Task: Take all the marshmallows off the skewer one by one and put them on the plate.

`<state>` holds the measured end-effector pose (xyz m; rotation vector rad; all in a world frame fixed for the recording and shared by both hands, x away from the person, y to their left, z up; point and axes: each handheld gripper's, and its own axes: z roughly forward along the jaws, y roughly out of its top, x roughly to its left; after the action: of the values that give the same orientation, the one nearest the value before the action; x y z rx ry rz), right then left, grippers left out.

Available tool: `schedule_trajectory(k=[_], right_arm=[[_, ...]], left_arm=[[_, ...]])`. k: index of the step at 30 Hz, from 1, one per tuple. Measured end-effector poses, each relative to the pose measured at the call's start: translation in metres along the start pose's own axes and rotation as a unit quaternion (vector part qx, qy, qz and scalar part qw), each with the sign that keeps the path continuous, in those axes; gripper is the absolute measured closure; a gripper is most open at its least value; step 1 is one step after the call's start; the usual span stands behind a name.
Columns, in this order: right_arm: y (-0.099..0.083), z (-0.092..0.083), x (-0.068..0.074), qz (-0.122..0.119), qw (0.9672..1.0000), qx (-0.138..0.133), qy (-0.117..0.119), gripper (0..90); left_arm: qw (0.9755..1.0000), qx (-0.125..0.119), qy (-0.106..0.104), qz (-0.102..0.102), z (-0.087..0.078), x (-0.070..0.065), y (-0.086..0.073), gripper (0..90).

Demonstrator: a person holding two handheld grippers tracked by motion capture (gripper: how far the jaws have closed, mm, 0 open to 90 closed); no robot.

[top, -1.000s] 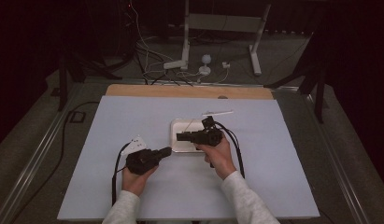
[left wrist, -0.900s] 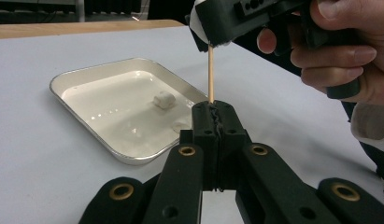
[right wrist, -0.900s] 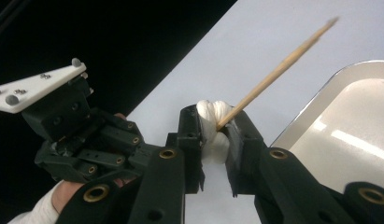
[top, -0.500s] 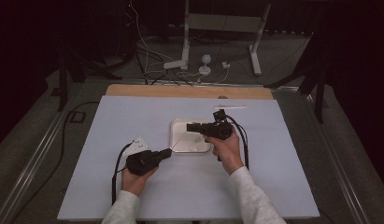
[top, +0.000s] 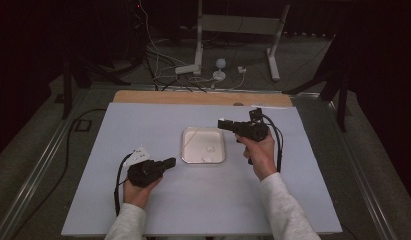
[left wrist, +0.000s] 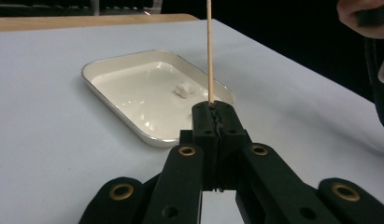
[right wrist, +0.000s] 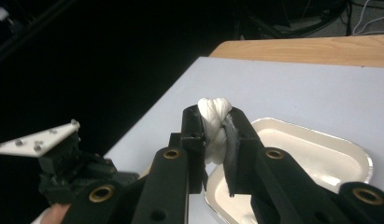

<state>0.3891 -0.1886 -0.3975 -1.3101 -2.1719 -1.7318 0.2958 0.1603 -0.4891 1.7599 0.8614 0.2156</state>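
A white tray (top: pixel 193 150) lies in the middle of the pale table, with a small white lump (left wrist: pixel 183 89) left in it. My left gripper (left wrist: pixel 213 109) is low at the tray's near left corner (top: pixel 169 162), shut on a thin wooden skewer (left wrist: pixel 209 46) that stands upright from its tips. My right gripper (right wrist: pixel 213 116) is raised off the table to the right of the tray (top: pixel 221 124) and points left. It is shut on a soft white knotted lump (right wrist: pixel 213 123) that bulges above its pads.
A wooden strip (top: pixel 203 97) runs along the table's far edge. Beyond it, cables and a white stand's legs (top: pixel 273 60) lie on the floor. The left gripper's grey plate (right wrist: pixel 38 140) shows at the lower left of the right gripper view.
My right gripper has risen and moved right from over the tray, taking the white lump with it. The left gripper and its skewer have stayed put.
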Motion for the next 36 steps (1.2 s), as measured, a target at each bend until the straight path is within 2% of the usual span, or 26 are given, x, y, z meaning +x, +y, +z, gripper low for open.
schedule_trajectory(k=[12, 19, 36], right_arm=[[-0.009, 0.014, -0.004, -0.012, 0.9996, 0.021, -0.014, 79.0], [-0.016, 0.023, -0.008, -0.020, 0.9986, 0.039, -0.031, 78.6], [-0.031, 0.037, -0.016, -0.039, 0.9930, 0.074, -0.084, 77.9]], left_arm=[[0.9998, -0.003, 0.014, -0.012, -0.001, -0.001, 0.001, 90.0], [0.9997, -0.006, 0.014, -0.017, 0.000, -0.001, 0.002, 90.0], [0.9994, -0.015, 0.018, -0.026, 0.002, -0.002, 0.003, 90.0]])
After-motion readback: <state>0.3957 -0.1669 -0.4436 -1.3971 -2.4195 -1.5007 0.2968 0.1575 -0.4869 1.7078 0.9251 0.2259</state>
